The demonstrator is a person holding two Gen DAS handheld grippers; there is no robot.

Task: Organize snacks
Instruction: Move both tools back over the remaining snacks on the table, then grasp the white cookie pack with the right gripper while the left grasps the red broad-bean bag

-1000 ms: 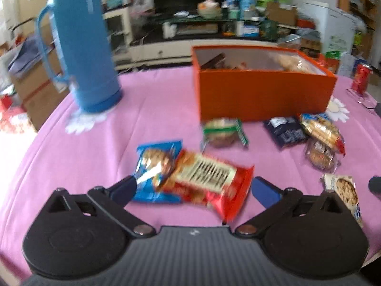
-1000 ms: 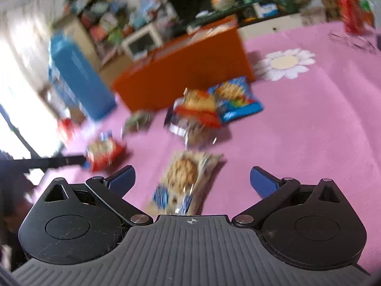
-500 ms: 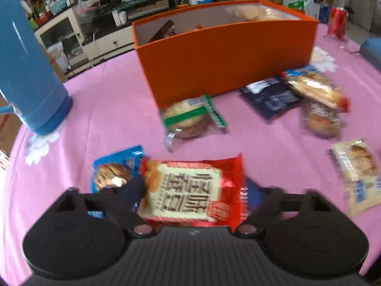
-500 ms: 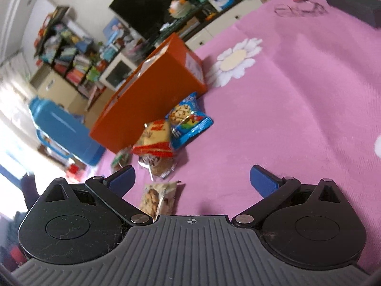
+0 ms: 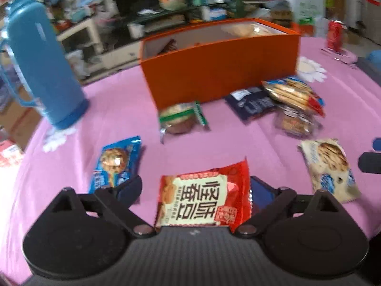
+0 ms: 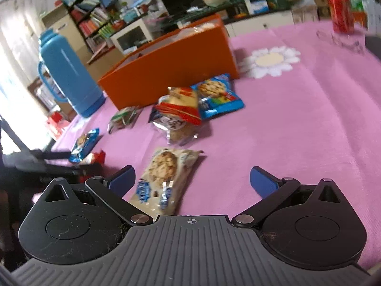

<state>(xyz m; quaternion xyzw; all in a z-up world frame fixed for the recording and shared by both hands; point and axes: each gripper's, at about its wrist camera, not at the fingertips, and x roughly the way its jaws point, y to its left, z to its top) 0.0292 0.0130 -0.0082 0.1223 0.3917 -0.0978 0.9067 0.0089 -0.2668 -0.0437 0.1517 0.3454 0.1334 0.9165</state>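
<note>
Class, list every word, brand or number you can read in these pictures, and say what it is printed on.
"怪味" in big black characters, seen upside down: red packet.
Small print on the red packet: too blurred.
Blue cookie packet, white cookie packet, dark packet, red can: lettering unreadable.

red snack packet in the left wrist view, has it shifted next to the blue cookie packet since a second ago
Yes. The red snack packet overlapped the blue cookie packet a second ago; now it lies apart, to that packet's right, between the left tongs, whose jaws have just been opening again.
</note>
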